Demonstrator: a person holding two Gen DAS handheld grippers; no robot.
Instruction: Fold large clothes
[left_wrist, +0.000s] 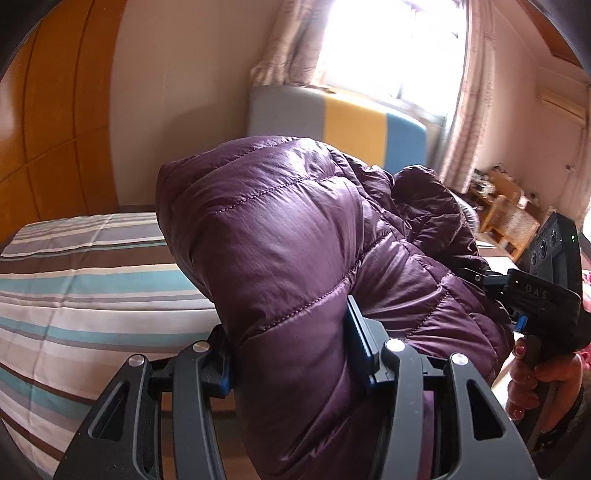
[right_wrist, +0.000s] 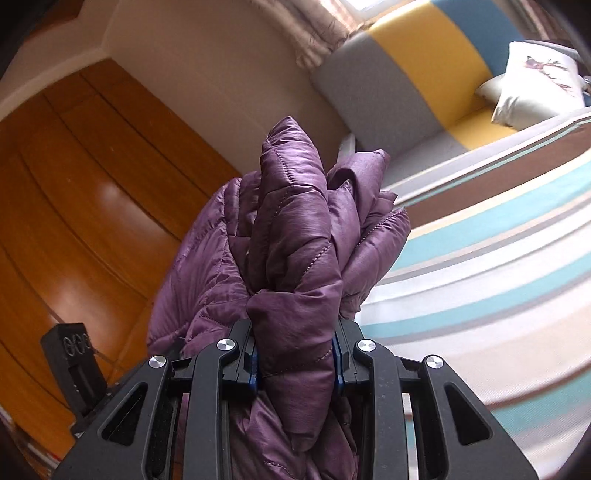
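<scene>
A purple quilted down jacket (left_wrist: 295, 236) is held bunched up in the air above a bed covered with a striped sheet (left_wrist: 92, 295). A thick fold of it is clenched between the fingers of the left tool (left_wrist: 295, 354), and another gathered wad is gripped by the right tool (right_wrist: 297, 362), whose pads are pressed against the fabric on both sides. The right tool is also seen in the left wrist view, held by a hand (left_wrist: 535, 376) with red-painted nails. A wooden wardrobe (right_wrist: 74, 203), a striped headboard (left_wrist: 332, 125) and a curtained window (left_wrist: 388, 48) are seen behind.
</scene>
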